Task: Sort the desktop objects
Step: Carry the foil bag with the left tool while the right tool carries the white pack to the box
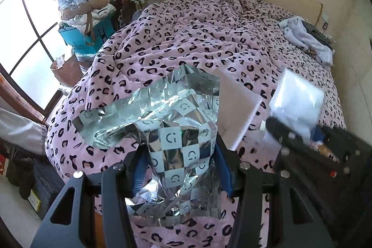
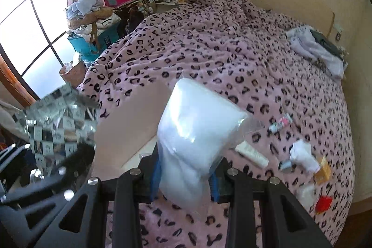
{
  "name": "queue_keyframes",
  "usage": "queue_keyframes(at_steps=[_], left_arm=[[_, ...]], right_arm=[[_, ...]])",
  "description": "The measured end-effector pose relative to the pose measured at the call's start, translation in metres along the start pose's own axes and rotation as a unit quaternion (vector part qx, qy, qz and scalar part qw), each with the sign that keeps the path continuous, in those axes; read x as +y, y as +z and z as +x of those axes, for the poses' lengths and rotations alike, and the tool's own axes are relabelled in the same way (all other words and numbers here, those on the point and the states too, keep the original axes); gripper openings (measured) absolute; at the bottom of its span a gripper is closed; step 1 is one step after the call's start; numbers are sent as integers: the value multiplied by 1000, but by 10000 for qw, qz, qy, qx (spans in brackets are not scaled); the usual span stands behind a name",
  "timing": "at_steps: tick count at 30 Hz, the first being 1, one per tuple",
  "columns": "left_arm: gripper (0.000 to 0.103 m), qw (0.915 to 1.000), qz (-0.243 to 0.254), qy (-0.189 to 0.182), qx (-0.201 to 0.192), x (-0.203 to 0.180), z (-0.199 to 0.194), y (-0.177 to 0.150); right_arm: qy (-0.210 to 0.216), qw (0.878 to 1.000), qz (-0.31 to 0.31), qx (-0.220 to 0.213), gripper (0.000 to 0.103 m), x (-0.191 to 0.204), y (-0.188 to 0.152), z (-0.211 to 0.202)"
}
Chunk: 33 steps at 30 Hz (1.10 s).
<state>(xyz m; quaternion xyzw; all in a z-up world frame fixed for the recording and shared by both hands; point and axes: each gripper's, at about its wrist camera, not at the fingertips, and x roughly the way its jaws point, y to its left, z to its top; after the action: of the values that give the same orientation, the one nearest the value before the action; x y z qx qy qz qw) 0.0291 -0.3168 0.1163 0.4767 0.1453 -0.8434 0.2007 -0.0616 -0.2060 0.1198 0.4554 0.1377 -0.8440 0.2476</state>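
Note:
My left gripper [image 1: 179,169] is shut on a crinkled silver foil bag [image 1: 162,113] with a white checker pattern, held above the pink leopard-print bed [image 1: 209,34]. The foil bag also shows at the left of the right wrist view [image 2: 58,117]. My right gripper [image 2: 183,178] is shut on a clear plastic bag of white padding [image 2: 197,127], held up over the bed. The same bag and right gripper show at the right of the left wrist view [image 1: 297,101]. A pale pink box lid [image 1: 234,108] stands between the two held bags.
Small items lie on the bed at the right: a white tube [image 2: 252,153], a small pink-and-white tube [image 2: 281,122], a white crumpled piece [image 2: 302,152], an orange box [image 2: 323,170], a red item [image 2: 324,203]. Folded clothes [image 2: 318,48] lie by the far wall. Cluttered boxes [image 1: 93,13] stand by the window.

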Motion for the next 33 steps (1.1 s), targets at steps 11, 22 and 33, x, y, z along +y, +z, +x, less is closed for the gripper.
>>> queue_keyframes(at_steps=[11,22,33], left_arm=[[53,9991,-347,-119,213,22,32,1],[53,9989,-353,-209,241,20,54,0],[53,9994,-268,-25,204,14,66,1]], right_arm=[[700,9967,-211,357,34,34,33,55],[760,9945,-168,705,34,30,23,91],[768,9931,-193,863,36,26,25,109]])
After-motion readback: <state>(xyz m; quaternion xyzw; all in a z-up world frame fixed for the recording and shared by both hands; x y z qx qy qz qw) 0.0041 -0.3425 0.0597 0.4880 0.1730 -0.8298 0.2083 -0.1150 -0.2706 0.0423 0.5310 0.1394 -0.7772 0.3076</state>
